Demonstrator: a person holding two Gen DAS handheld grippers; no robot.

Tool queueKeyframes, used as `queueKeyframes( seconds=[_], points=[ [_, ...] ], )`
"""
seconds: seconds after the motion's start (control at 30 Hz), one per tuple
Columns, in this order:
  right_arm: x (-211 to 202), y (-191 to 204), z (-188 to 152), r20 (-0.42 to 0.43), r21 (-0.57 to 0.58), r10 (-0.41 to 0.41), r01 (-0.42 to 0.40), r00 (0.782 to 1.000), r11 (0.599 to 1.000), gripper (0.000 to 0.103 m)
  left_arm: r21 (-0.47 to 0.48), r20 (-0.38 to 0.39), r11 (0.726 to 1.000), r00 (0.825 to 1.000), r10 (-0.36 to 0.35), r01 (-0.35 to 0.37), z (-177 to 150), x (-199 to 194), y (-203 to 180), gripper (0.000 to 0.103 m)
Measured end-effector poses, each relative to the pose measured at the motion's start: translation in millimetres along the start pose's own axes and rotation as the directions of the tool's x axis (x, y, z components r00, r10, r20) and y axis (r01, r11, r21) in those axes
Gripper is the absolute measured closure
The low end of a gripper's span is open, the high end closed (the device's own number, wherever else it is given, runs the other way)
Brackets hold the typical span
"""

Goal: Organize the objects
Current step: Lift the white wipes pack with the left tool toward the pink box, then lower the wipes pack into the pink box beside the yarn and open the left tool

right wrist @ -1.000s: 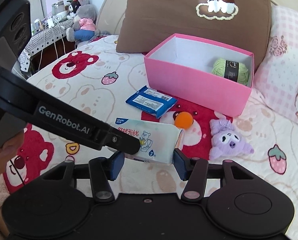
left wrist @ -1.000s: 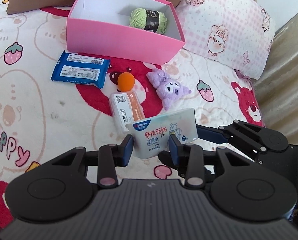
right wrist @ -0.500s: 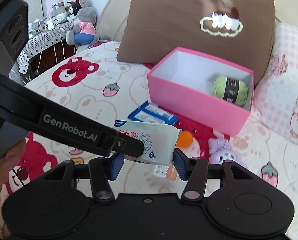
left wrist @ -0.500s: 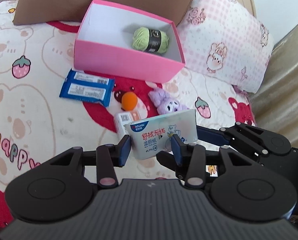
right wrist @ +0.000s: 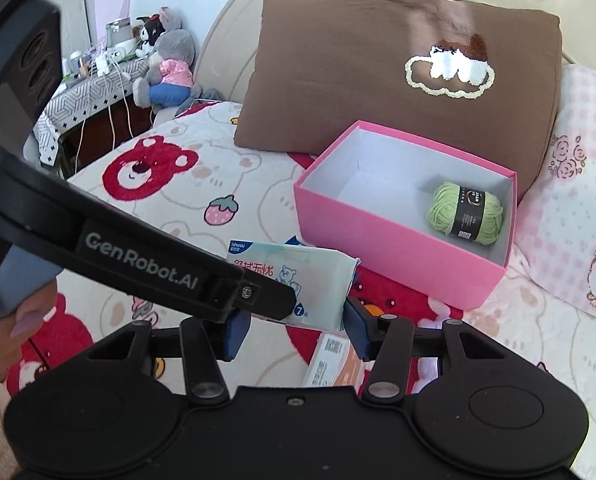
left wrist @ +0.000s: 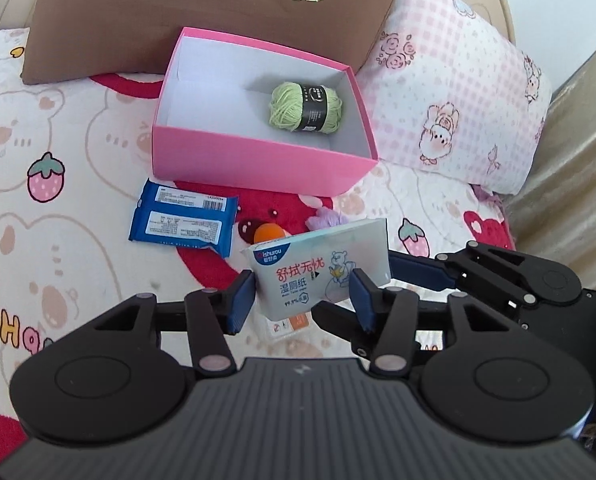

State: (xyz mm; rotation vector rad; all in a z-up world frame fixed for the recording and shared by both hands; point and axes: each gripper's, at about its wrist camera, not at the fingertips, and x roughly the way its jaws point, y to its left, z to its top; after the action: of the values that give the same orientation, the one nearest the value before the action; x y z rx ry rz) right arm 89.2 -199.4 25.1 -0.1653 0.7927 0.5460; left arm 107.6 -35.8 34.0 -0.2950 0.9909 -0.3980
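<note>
A white wet wipes pack (left wrist: 318, 268) (right wrist: 298, 276) hangs in the air over the bedspread, in front of the pink box (left wrist: 257, 160) (right wrist: 378, 248). My left gripper (left wrist: 302, 300) has the pack between its blue pads. Its jaws are opening, and a thin gap shows at the left pad. My right gripper (right wrist: 293, 328) comes in from the right and is closing on the pack's other end, its right pad against the edge. The left gripper's finger hides its left pad. A green yarn ball (left wrist: 306, 108) (right wrist: 464, 214) lies in the box.
On the bedspread lie a blue packet (left wrist: 181, 222), an orange ball (left wrist: 267, 234), a purple plush (left wrist: 326, 216) and a white-and-orange box (right wrist: 334, 356). A brown pillow (right wrist: 378, 80) and a pink pillow (left wrist: 458, 100) stand behind the box. A hand (right wrist: 1, 340) holds the left gripper.
Both grippers have risen with the wipes pack and moved toward the pink box. The left gripper's pads have spread slightly apart.
</note>
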Motion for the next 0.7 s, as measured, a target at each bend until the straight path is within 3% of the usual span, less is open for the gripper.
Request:
queueKeyframes(
  seconds=[0.13,0.33,0.7],
  points=[
    [7,2,13,-0.023,-0.079,-0.025,0.023,0.999,0.997,0.051,0.013,0.000,1.000,1.000,-0.004,0.004,13,0,1,0.054],
    [12,-11,36,-0.002,-0.115,0.003,-0.003,1.000,0.993,0.053,0.050,0.090,0.999,0.996,-0.024,0.019,26,-12,3,0.054],
    [61,-36,83,-0.035,-0.145,-0.003,-0.002,0.999,0.989,0.054,0.064,0.074,0.998,0.997,-0.006,0.001,91,21,20,0.054]
  ],
)
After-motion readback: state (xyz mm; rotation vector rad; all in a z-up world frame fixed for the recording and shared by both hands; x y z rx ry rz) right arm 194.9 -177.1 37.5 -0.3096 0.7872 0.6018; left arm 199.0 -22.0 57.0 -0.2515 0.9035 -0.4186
